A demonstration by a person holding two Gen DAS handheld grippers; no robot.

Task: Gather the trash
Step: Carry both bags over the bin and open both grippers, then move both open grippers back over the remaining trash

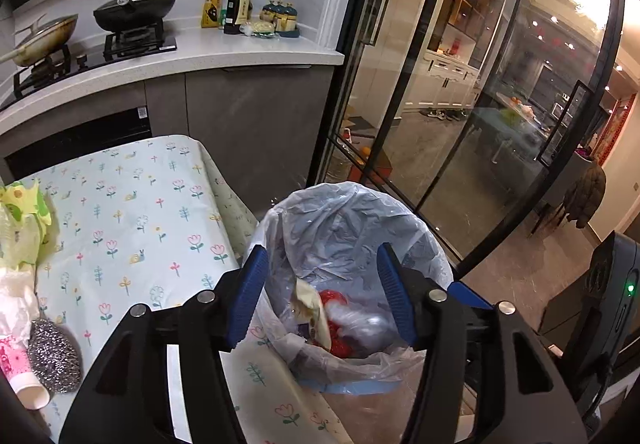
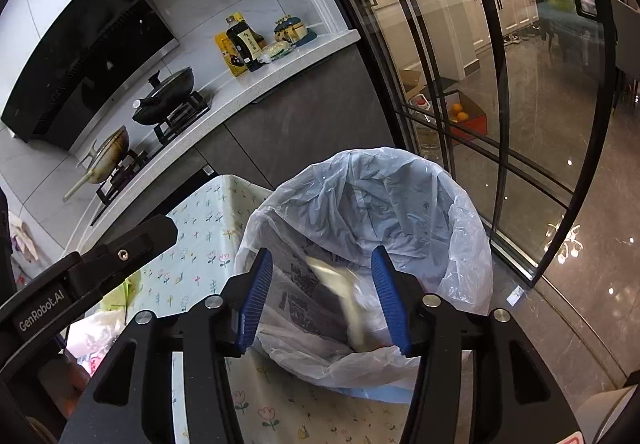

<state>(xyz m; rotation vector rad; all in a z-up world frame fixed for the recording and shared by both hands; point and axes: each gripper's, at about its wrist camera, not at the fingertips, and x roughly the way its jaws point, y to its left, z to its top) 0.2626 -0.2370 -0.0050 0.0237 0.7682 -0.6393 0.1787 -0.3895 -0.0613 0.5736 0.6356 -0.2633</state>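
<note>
The trash bin, lined with a thin clear bag, stood just beside the end of the floral-clothed table, and both grippers hung right over its mouth. Down inside lay a red-and-clear wrapper with a pale scrap against it. In the right wrist view a blurred pale piece showed between the blue pads, over the bag's opening and looking free of them; falling, by my reckoning.

A clean drop here, I judged, meant staying centred over the opening, well inside the bag's loose rim, and not dragging the liner off on the way out.

The left gripper stood about half open with nothing between its fingers, only the bin below. The right gripper was parted about the same, its pads pressing on nothing.

Plenty was left on the table: a steel scourer, a pink paper cup, a yellow-green wrapper and crumpled white plastic. Beyond, the stove counter carried pans and bottles.
</note>
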